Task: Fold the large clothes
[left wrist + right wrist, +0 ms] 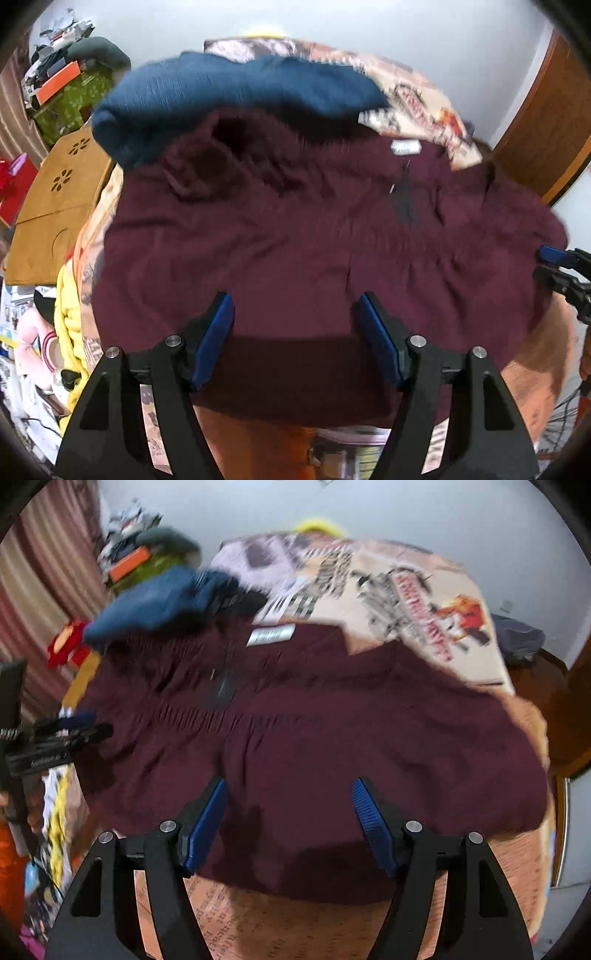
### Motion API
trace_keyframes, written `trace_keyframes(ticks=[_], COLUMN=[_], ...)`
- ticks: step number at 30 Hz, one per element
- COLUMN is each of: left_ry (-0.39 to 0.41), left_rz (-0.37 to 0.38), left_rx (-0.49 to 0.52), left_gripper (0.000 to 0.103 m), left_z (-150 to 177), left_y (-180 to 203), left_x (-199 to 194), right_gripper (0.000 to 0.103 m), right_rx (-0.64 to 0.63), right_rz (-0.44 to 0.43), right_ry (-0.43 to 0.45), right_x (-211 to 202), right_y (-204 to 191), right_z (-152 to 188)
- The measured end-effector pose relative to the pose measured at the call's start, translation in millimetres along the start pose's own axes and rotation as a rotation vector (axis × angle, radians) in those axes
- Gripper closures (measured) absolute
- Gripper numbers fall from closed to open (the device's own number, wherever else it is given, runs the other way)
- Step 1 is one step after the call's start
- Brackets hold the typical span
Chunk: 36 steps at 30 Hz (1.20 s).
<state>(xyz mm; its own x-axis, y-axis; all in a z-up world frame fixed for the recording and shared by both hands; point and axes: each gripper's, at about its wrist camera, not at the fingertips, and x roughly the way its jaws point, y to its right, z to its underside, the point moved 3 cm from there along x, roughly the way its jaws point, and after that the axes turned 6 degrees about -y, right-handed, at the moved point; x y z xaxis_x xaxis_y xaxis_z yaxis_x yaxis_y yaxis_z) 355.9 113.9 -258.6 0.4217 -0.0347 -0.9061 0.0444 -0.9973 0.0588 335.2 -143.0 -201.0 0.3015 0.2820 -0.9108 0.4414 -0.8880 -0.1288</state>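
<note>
Item: maroon garment (295, 236), large, with a white neck label (405, 147) and a gathered band across the middle, spread fairly flat on a printed bedsheet (417, 99); its near hem lies just ahead of both our tools, no fold yet visible. Item: folded blue garment (236, 96), resting at the far edge, overlapping the maroon piece's upper corner. Item: left gripper (295, 339), jaws wide apart, nothing between the pads, poised above the near hem; we cannot tell whether the tips touch cloth. Item: right gripper (290, 823), likewise spread wide and empty, over the hem further along the same edge. Item: cardboard box (59, 206) with cut-out flower holes, beside the bed on the left, amid general clutter. Condition: we judge the work at its opening step, the hem awaiting a pinch at two points. Risks noted: with jaws this wide, closing may gather the sheet together with the garment, so that lifting drags the bedding; an uneven pair of pinches would skew the fold line and bunch the gathered band; carrying the hem far forward may catch the blue garment and disturb its fold; both views are smeared, so exact alignment over the hem is uncertain
</note>
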Motion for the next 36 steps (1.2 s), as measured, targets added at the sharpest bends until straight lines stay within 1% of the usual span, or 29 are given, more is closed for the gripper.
trace_keyframes(ticks=[2,4,8,10,12,14,15,17,18,21,22,23,26,28,32,34,36], left_ry=[-0.009,0.002,0.021,0.029,0.037,0.054,0.063,0.078,0.082,0.079,0.073,0.073,0.056,0.047,0.014,-0.002,-0.002], left_rz=[-0.027,-0.029,-0.033,-0.044,-0.05,-0.031,-0.02,-0.021,-0.022,-0.011,0.012,0.074,0.272,0.349,0.445,0.468,0.477], left_rx=[0.027,0.041,0.038,0.01,-0.028,-0.086,-0.122,-0.219,-0.249,-0.37,-0.411,-0.457,-0.57,-0.606,-0.66,-0.68,-0.689], left_gripper=[0.033,0.033,0.033,0.033,0.033,0.033,0.032,0.026,0.025,0.024,0.024,0.024,0.024,0.024,0.024,0.024,0.023], left_z=[8,14,25,30,37,42,45,49,49,54,56,59,67,68,64,59,56], left_y=[1,1,-3,-9,-17,-29,-37,-57,-63,-90,-99,-107,-117,-118,-113,-110,-110], left_x=[10,11,2,-5,-11,-20,-25,-32,-32,-29,-27,-25,-13,-5,19,34,45], right_gripper=[0.036,0.036,0.035,0.035,0.035,0.035,0.035,0.035,0.035,0.034,0.035,0.035,0.035,0.035,0.035,0.035,0.035], right_rx=[-0.016,-0.026,-0.059,-0.054,-0.039,-0.021,-0.013,-0.003,0.003,0.021,0.027,0.031,0.038,0.038,0.038,0.037,0.034], right_rz=[0.028,0.049,0.074,0.076,0.074,0.069,0.068,0.062,0.058,0.057,0.057,0.057,0.053,0.048,0.043,0.038,0.04], right_ry=[-0.049,-0.079,-0.082,-0.082,-0.079,-0.074,-0.072,-0.064,-0.056,-0.036,-0.03,-0.023,-0.011,-0.009,-0.012,-0.013,-0.01], right_x=[16,24,21,18,16,13,12,8,6,1,-1,-3,-6,-6,-6,-6,-5], right_y=[-2,-3,-3,-1,1,2,2,0,0,1,2,2,1,0,0,0,-1], right_z=[8,17,26,29,31,32,32,34,33,31,31,30,29,28,28,29,29])
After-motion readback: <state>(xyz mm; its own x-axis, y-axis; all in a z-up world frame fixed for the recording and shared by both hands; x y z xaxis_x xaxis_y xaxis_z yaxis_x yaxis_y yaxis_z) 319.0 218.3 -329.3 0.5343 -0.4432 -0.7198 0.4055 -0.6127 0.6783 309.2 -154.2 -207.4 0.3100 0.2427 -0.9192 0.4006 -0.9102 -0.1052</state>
